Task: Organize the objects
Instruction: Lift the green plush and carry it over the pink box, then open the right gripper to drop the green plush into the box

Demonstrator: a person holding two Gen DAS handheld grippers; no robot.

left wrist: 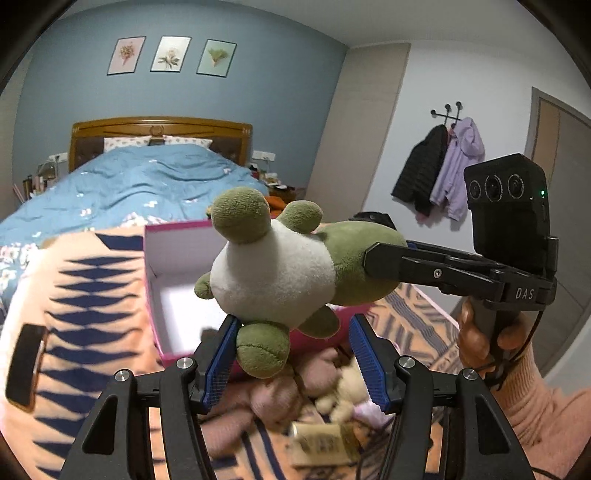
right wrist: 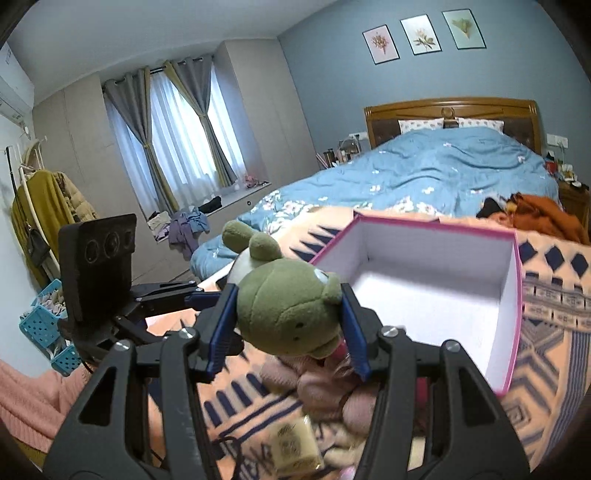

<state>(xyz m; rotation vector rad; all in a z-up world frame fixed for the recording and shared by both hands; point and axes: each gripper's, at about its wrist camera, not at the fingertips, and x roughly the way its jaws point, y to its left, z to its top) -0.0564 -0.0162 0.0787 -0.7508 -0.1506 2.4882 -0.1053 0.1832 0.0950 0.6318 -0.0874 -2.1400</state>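
A green plush frog (right wrist: 284,314) is pinched at the head between the right gripper's (right wrist: 288,325) fingers; one foot lies between the left gripper's (left wrist: 295,354) spread fingers. A pink box (right wrist: 517,295) is seen beyond the fingers.

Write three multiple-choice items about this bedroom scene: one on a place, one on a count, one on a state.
1. Where does the pink box stand?
A. on the floor
B. on the window seat
C. on the patterned blanket

2. How many framed pictures hang on the blue wall?
A. two
B. three
C. five

3. In what state is the pink box?
A. open and empty
B. closed with a lid
C. open and full of toys

Answers: 1 C, the blanket shows all around the box's base. 2 B, three frames hang in a row above the headboard. 3 A, only its bare white inside shows.
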